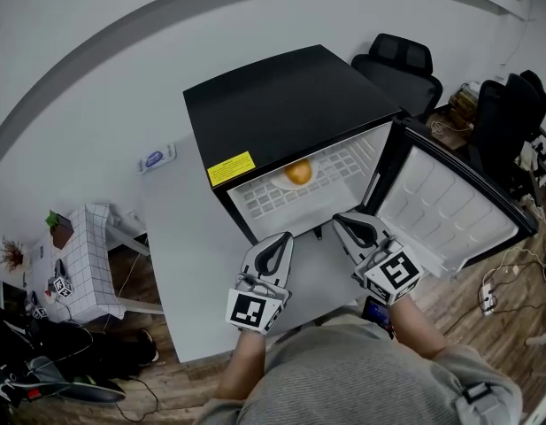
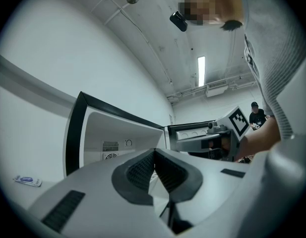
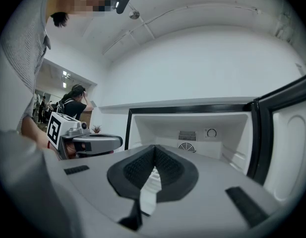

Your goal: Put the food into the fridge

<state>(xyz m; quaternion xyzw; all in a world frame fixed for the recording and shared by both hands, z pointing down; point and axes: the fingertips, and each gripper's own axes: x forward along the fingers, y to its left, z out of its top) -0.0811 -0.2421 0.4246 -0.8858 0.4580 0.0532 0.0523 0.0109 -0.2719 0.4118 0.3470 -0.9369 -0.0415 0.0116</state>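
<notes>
Food status: the small round orange-yellow food item [image 1: 298, 173] sits on the white slatted shelf [image 1: 281, 200] inside the black compact fridge [image 1: 281, 104], partly tucked under the front edge of the fridge top. I see no other food on the grey tabletop [image 1: 180, 264]. Judged: the placing looks done and the door is still to be closed.

Grippers: the left gripper [image 1: 280, 240] has its pads pressed together with nothing between them. The right gripper [image 1: 343, 222] is likewise fully closed and empty. Both hover just in front of the fridge opening, apart from the shelf.

Risks (judged):
- The white-lined fridge door [image 1: 449, 211] stands wide open to the right. The right gripper lies between the door and the cabinet, so a swing of the door could catch it unless it first gets round to the door's outer face.
- A hard push could jolt the cabinet, and the round item may roll on the slats.
- A closed jaw has only a narrow tip to push with, so it could slip off the door edge.

Edges and room:
- The door's free edge seems to reach past the table's right side, near the black office chairs [image 1: 398, 69].
- The tabletop left of the fridge is open, apart from a small blue-and-white packet [image 1: 155, 159].
- The table's near edge is close against the person's body, leaving little room to draw back.
</notes>
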